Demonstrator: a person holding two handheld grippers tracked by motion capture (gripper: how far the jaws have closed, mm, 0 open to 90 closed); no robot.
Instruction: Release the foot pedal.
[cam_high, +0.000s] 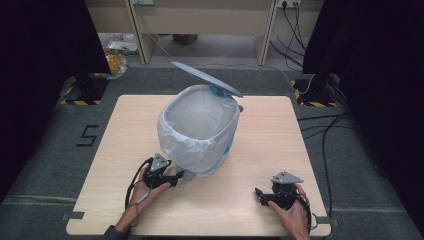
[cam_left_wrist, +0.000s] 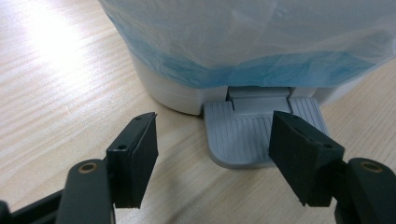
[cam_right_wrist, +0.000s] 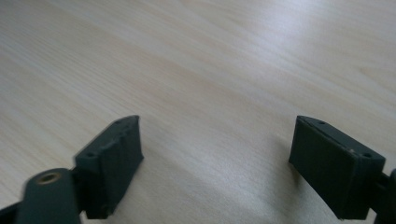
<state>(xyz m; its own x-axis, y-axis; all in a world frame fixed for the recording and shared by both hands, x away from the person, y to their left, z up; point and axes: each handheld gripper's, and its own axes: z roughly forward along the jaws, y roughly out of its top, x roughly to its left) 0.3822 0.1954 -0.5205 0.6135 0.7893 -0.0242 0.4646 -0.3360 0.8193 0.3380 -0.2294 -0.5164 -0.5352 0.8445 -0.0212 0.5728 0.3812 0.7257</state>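
Note:
A white pedal bin (cam_high: 200, 130) lined with a clear plastic bag stands mid-table, and its grey lid (cam_high: 207, 79) is tilted up at the back. Its grey ribbed pedal (cam_high: 188, 175) juts out toward me at the base. My left gripper (cam_high: 175, 179) is right at the pedal. In the left gripper view its jaws stand apart and grip nothing; the right pad overlaps the pedal (cam_left_wrist: 247, 135) and the left pad hangs over bare wood, so the left gripper (cam_left_wrist: 212, 120) is open. My right gripper (cam_high: 260, 195) hovers low over the table at the front right. The right gripper (cam_right_wrist: 217, 123) is open with only wood between its pads.
The wooden table (cam_high: 130, 125) has bare surface left and right of the bin. On the floor, black cables (cam_high: 325, 130) trail at the right. Stand bases with yellow-black tape (cam_high: 80, 97) sit off the far corners. A desk (cam_high: 200, 20) is behind.

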